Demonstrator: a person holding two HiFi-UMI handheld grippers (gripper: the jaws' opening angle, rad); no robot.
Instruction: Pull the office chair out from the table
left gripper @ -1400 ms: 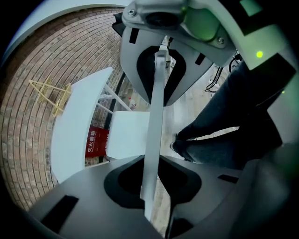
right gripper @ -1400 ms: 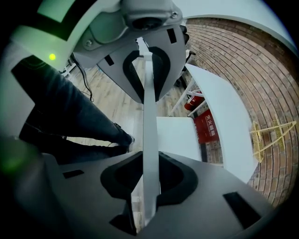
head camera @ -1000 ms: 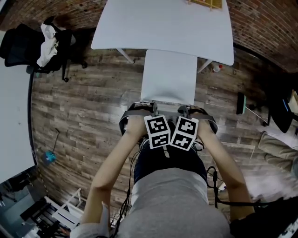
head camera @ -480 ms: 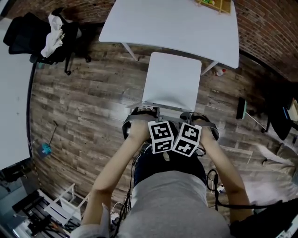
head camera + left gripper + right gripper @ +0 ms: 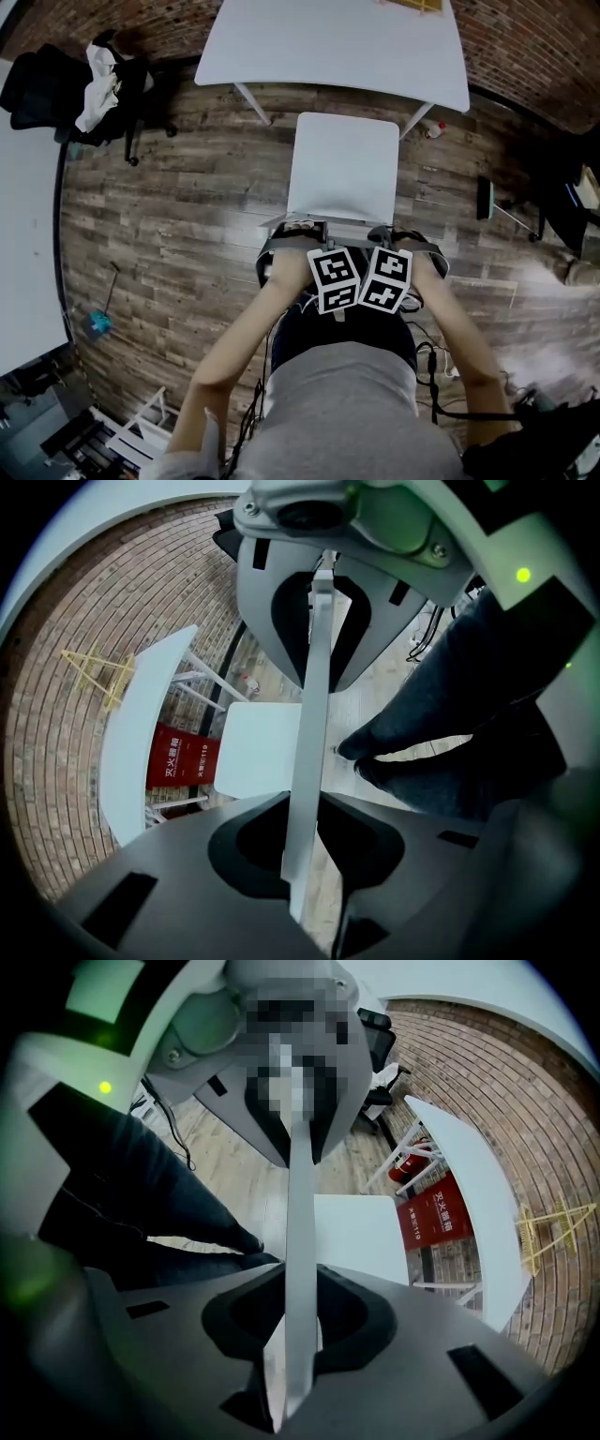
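Head view: the white chair (image 5: 342,164) sits close by the counter (image 5: 328,47), with the left gripper (image 5: 302,228) and right gripper (image 5: 398,234) on its back edge. Left gripper view: fingers (image 5: 178,883) squeeze the thin back. Right gripper view: fingers (image 5: 422,1354) squeeze it too. A crooked pull could make it slip out

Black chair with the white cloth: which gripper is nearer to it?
Left. The left gripper grips the white chair by its backrest, on the side toward the black chair; the right gripper grips the same backrest on the far side.
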